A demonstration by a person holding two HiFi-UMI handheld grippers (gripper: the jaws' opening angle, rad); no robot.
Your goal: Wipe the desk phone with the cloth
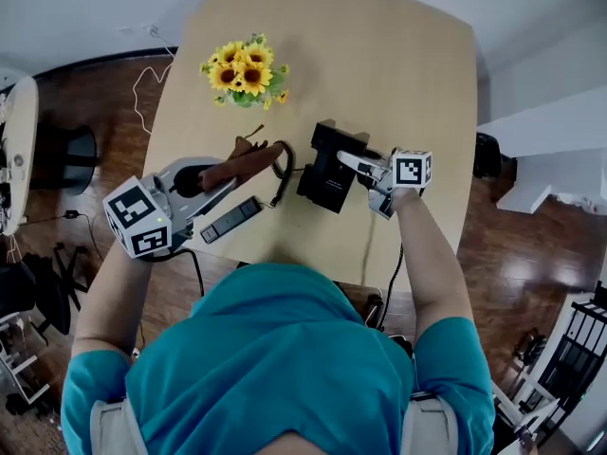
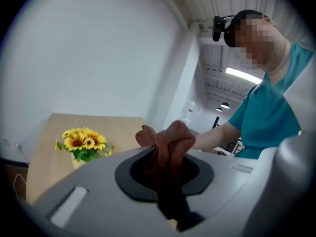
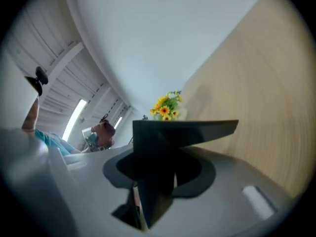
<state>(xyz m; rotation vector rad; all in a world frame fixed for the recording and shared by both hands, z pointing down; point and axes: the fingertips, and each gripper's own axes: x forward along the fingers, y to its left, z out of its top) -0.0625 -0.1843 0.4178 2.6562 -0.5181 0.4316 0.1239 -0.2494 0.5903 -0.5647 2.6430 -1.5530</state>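
Observation:
The black desk phone (image 1: 325, 171) stands in the middle of the wooden table (image 1: 417, 83). My right gripper (image 1: 351, 163) is shut on the phone's right side; in the right gripper view the phone's dark body (image 3: 165, 142) fills the space between the jaws. To the left, my left gripper (image 1: 232, 172) is shut on a brown cloth (image 1: 248, 162), which hangs bunched just left of the phone. In the left gripper view the cloth (image 2: 168, 149) sticks up from between the jaws. The black handset (image 1: 230, 220) lies on the table below the cloth, joined by a coiled cord (image 1: 282, 167).
A small vase of sunflowers (image 1: 245, 72) stands behind the phone at the back left of the table, and the sunflowers (image 2: 83, 142) also show in the left gripper view. A cable (image 1: 368, 254) runs off the table's near edge. Dark wooden floor surrounds the table.

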